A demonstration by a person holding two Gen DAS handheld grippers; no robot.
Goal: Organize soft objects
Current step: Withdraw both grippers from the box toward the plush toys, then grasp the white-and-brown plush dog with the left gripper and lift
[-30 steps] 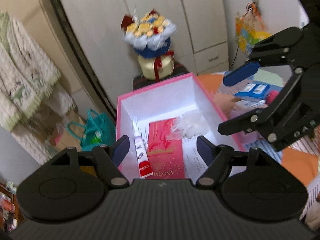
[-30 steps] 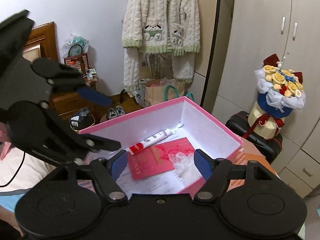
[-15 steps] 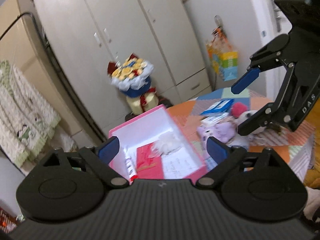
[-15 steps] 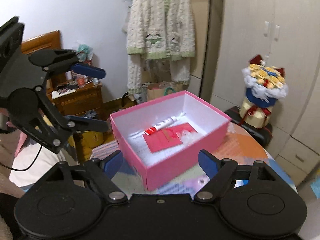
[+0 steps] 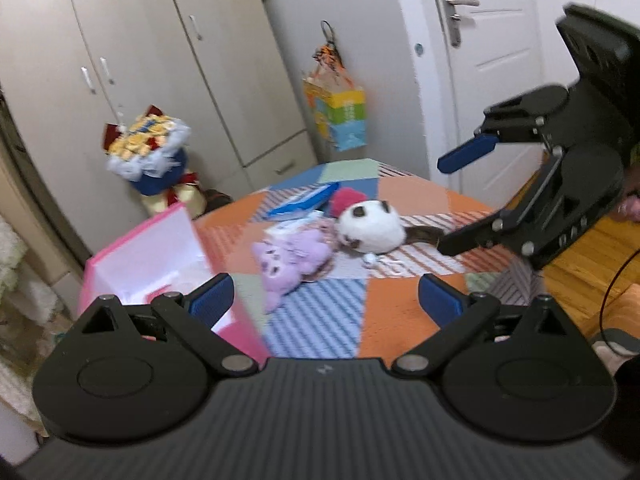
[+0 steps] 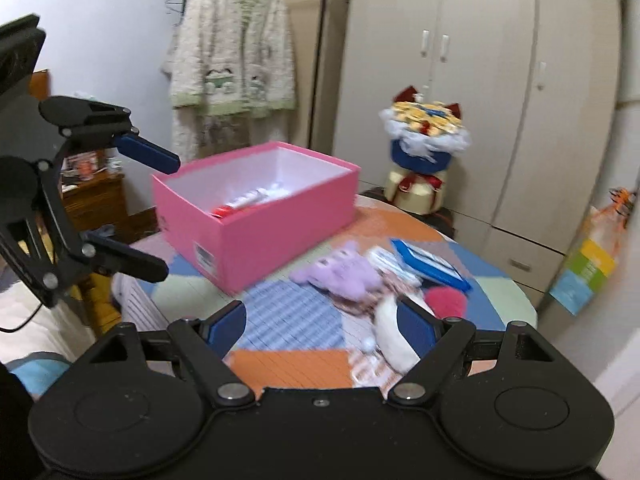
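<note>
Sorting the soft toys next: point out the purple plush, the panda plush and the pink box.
purple plush (image 5: 294, 258), left wrist view, its body.
panda plush (image 5: 370, 226), left wrist view, white head.
pink box (image 6: 280, 224), right wrist view, front wall.

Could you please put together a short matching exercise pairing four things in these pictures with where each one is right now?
Things:
1. purple plush toy
2. white panda plush
3. red and white tube
4. flower bouquet

Places:
A. inside the pink box
B. in front of the wardrobe, off the table
C. on the table, between box and panda
D. on the table, beside a pink pompom

Pairs: 1-C, 2-D, 3-A, 4-B
</note>
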